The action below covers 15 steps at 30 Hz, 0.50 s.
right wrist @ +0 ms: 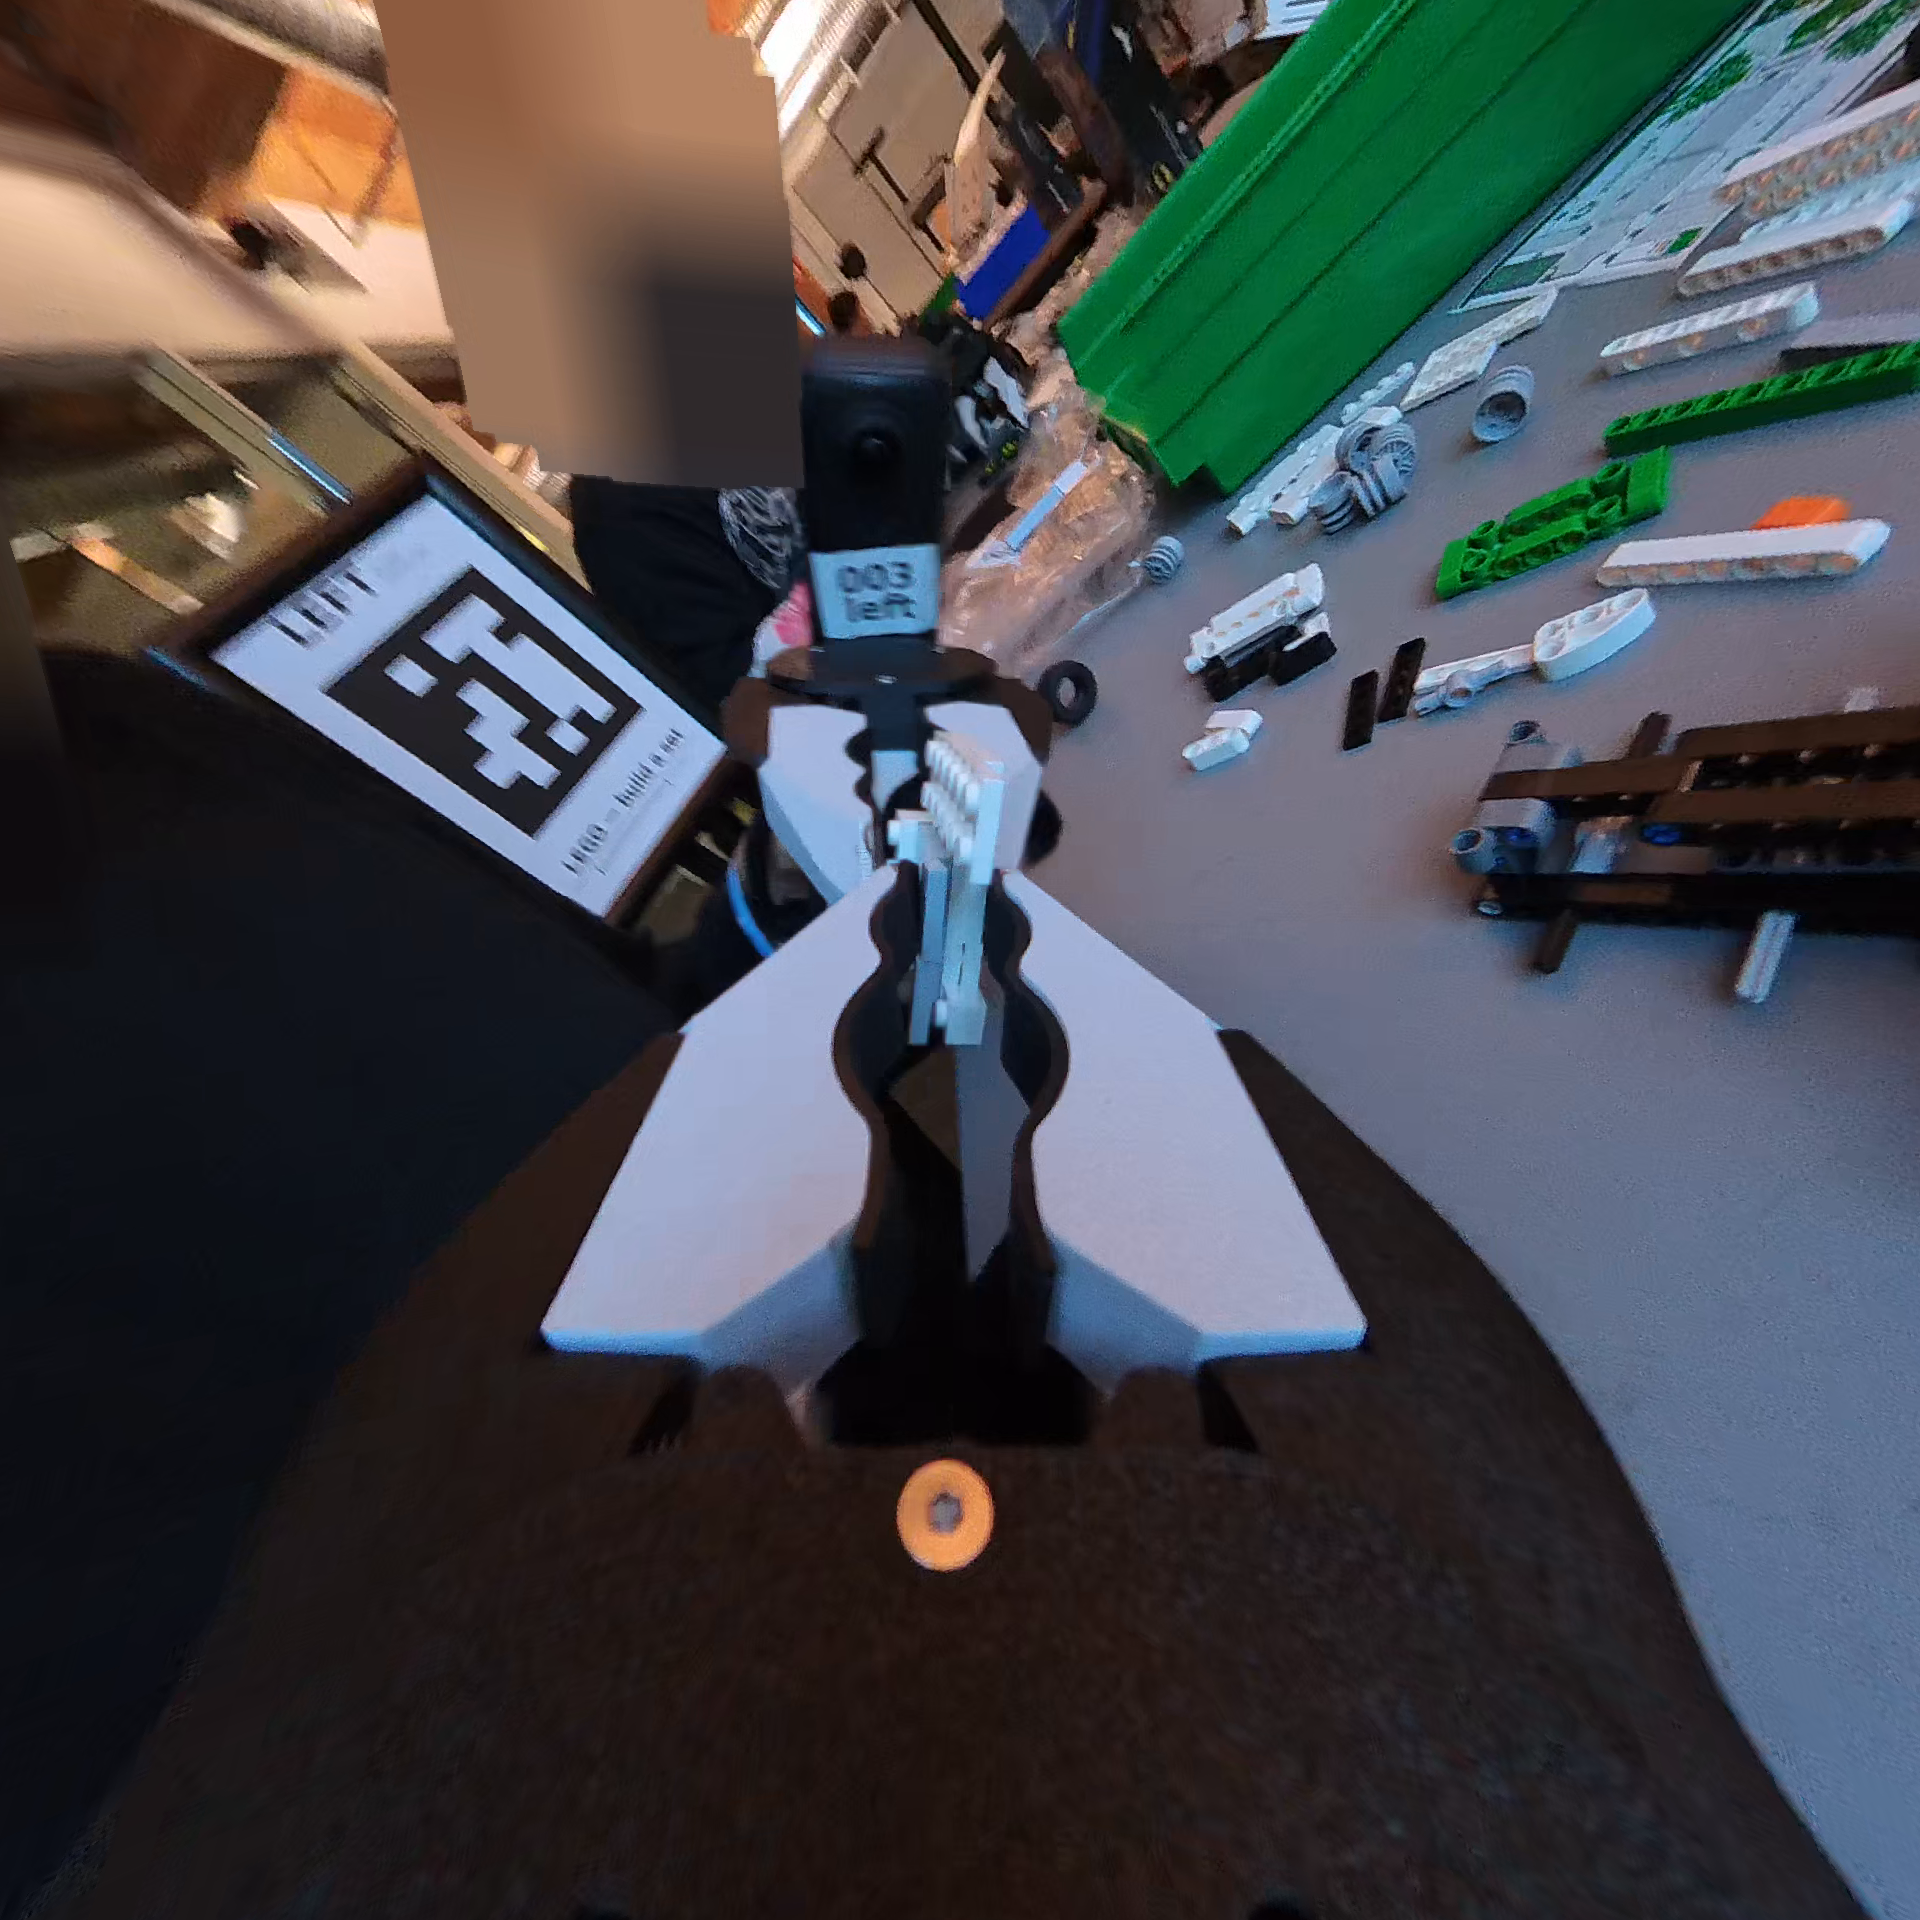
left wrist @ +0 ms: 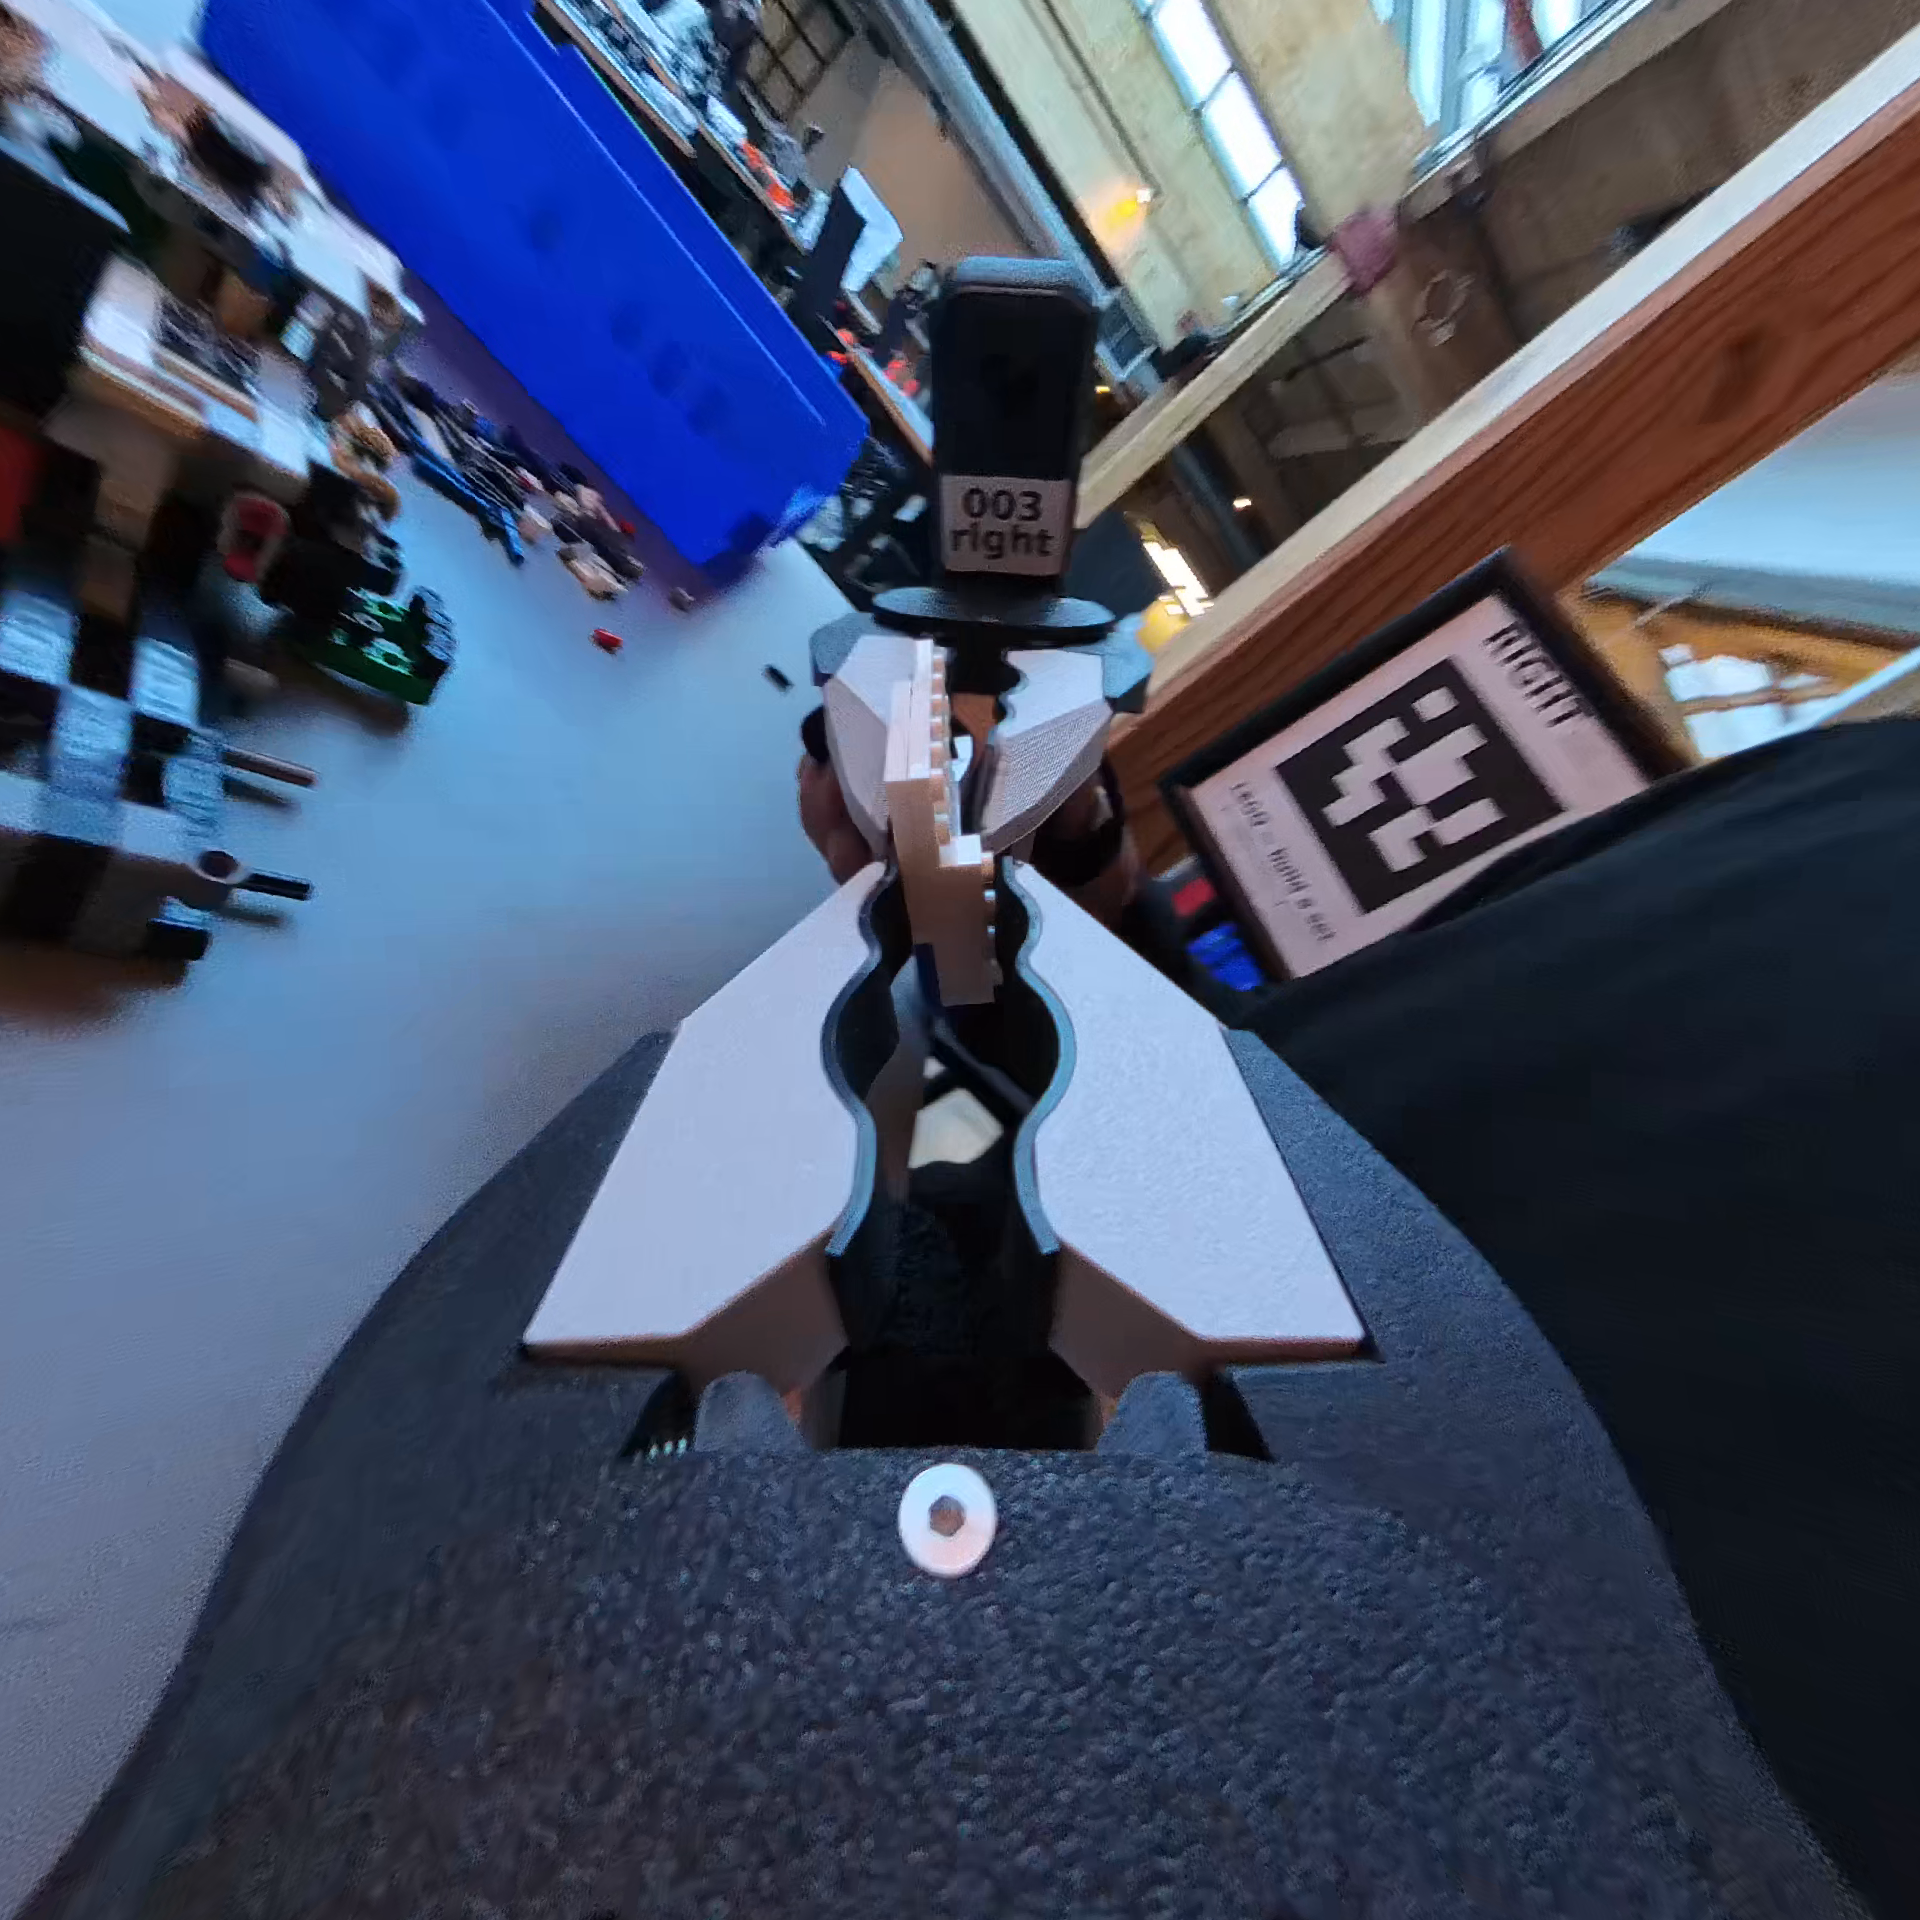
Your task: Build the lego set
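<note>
Both grippers are raised above the grey table point(left wrist: 468, 935) and face each other tip to tip. My left gripper point(left wrist: 945, 883) is shut on a white stepped lego plate point(left wrist: 964, 920) seen edge-on. My right gripper point(left wrist: 951, 821) faces it, shut on another white plate point(left wrist: 916, 743) with studs along its edge. The two plates touch where the fingertips meet. In the right wrist view my right gripper point(right wrist: 943, 883) clamps its thin white plate point(right wrist: 948, 971). The left gripper point(right wrist: 935, 831) beyond it holds the studded white plate point(right wrist: 964, 795).
A blue bin point(left wrist: 520, 260) and a black lego assembly point(left wrist: 104, 727) lie on the table. A green bin point(right wrist: 1351, 208), loose white beams point(right wrist: 1745, 556), green beams point(right wrist: 1548, 525), a black chassis point(right wrist: 1714, 821) and a small tyre point(right wrist: 1070, 691) lie there too. Framed marker cards point(left wrist: 1403, 790) point(right wrist: 468, 696) stand near a person in black. The grippers are tip to tip, or close to it.
</note>
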Motion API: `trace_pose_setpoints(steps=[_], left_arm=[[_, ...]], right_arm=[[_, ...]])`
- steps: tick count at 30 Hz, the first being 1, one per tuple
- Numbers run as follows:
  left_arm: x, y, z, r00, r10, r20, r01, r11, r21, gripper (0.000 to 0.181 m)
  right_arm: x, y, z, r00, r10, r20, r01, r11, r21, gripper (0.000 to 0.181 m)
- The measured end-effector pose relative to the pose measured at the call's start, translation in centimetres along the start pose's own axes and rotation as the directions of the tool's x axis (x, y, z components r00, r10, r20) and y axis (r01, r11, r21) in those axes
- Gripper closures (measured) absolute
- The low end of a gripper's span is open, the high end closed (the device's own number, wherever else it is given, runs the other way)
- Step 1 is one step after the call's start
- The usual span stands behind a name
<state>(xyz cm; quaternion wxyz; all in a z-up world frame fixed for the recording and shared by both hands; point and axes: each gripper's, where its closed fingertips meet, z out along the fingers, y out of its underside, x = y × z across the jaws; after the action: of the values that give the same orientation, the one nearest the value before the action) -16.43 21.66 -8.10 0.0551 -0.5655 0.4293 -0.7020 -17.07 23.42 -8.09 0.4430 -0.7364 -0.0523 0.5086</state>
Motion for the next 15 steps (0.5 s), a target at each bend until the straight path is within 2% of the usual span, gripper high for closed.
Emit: trace_pose_setpoints(steps=[3, 5, 7, 9, 11, 15], left_arm=[[-0.5, -0.3, -0.2, 0.988, -0.141, -0.062, 0.141, 0.99, -0.005, 0.168], [-1.1, 0.2, -0.1, 0.981, -0.187, -0.057, 0.184, 0.981, -0.056, 0.168], [-1.1, 0.9, 0.2, 0.971, -0.229, -0.068, 0.219, 0.968, -0.121, 0.168], [-0.9, 1.5, 0.6, 0.973, -0.218, -0.075, 0.202, 0.963, -0.178, 0.168], [-0.6, 2.0, 1.0, 0.98, -0.18, -0.079, 0.159, 0.962, -0.223, 0.168], [-0.2, 2.6, 1.7, 0.984, -0.156, -0.089, 0.129, 0.957, -0.261, 0.168]], right_arm=[[-0.1, -1.0, -1.7, 0.999, -0.009, 0.032, 0.008, 0.998, 0.055, 0.152], [0.2, -1.7, -3.5, 0.998, -0.056, -0.004, 0.056, 0.996, 0.07, 0.153], [1.2, -1.3, -4.3, 0.996, -0.068, -0.063, 0.069, 0.998, 0.005, 0.154], [1.1, -0.4, -4.2, 0.999, 0.031, -0.027, -0.033, 0.996, -0.083, 0.154], [1.3, 0.4, -4.1, 0.995, 0.096, -0.009, -0.096, 0.988, -0.121, 0.16], [1.0, 1.0, -3.9, 0.993, 0.118, 0.03, -0.113, 0.987, -0.118, 0.176]])
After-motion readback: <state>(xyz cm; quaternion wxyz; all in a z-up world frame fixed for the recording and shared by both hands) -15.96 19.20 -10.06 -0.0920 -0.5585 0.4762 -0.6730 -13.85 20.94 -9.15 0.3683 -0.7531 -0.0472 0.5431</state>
